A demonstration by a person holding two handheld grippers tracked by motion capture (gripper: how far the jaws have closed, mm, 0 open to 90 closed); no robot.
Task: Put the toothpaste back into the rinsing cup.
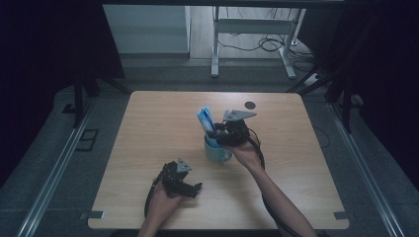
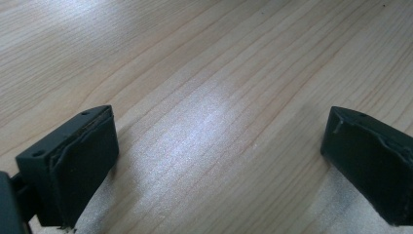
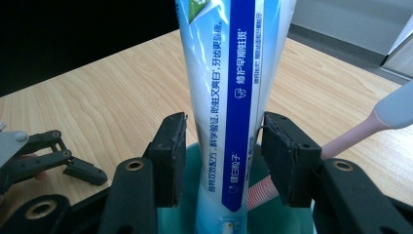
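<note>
Teal ceramic mug (image 1: 217, 152) stands near the middle of the pale wooden table (image 1: 148, 128), and the blue-and-white toothpaste tube (image 3: 229, 97) stands upright inside it, its upper end leaning out over the rim in the high view. A pink-handled toothbrush (image 3: 350, 139) shares the mug, its handle slanting out to one side. Your right gripper (image 3: 221, 156) sits over the mug with the tube between its two black jaws; in the right gripper view a narrow gap shows on each side of the tube, so the pads do not press on it and the jaws are partly open, holding nothing. Your left gripper (image 1: 180, 180) rests low on the table near the front edge, well apart from the mug, jaws spread wide over bare wood in the left gripper view, empty. Judgement: the placing of the tube into the mug looks essentially done, since the tube stands on its own with the mug wall supporting it. What looks left is to draw your right gripper up and clear without brushing the tube or tipping the mug. Whether the toothbrush needs further handling cannot be told.
</note>
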